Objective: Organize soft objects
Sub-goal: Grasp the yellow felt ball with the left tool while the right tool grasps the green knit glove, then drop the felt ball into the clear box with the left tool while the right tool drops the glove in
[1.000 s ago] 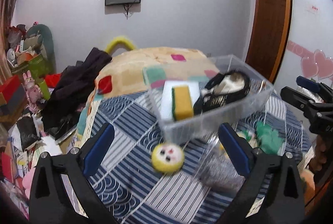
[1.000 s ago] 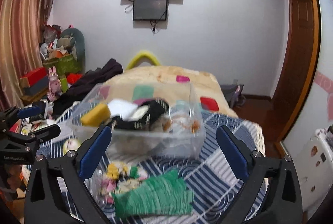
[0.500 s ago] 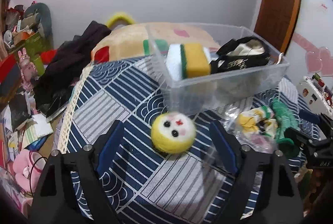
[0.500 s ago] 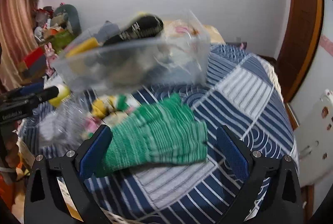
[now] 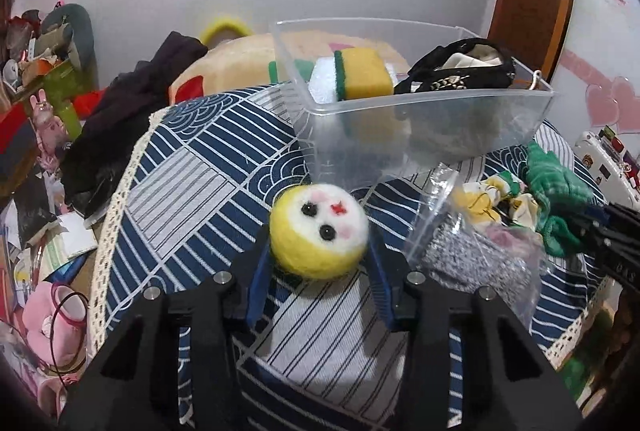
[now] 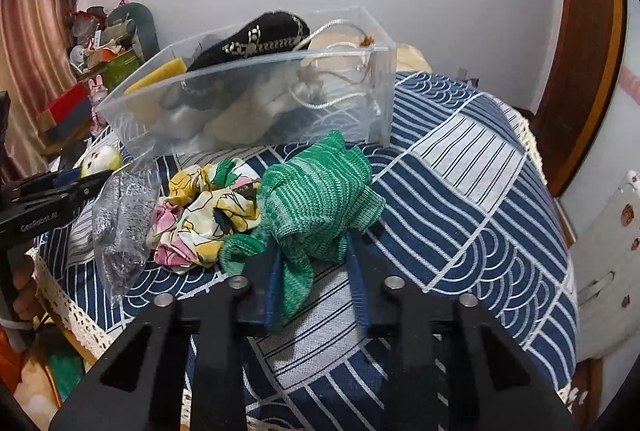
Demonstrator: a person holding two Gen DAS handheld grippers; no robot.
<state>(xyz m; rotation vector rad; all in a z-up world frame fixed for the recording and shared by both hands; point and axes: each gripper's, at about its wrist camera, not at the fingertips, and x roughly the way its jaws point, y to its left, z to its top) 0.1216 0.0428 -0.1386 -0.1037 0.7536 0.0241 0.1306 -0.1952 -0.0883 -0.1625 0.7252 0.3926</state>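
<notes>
My left gripper (image 5: 320,255) is shut on a yellow and white felt ball with a face (image 5: 319,229), just above the blue patterned tablecloth. My right gripper (image 6: 314,251) is shut on a green knitted glove (image 6: 320,199) lying on the cloth. A clear plastic bin (image 5: 420,123) behind them holds a yellow sponge (image 5: 362,79) and a black embroidered item (image 5: 460,71). The bin also shows in the right wrist view (image 6: 256,103). A floral cloth scrunchie (image 6: 208,211) and a grey item in a clear bag (image 6: 120,219) lie left of the glove.
The round table has a lace-edged cloth (image 5: 116,215). Clutter, a pink toy (image 5: 44,319) and dark clothes (image 5: 132,119) lie on the floor at left. A wooden door (image 6: 580,71) stands at the right. A cushion (image 5: 232,67) lies behind the table.
Both grippers came down and forward to the table and closed, the left on the felt ball and the right on the green glove.
</notes>
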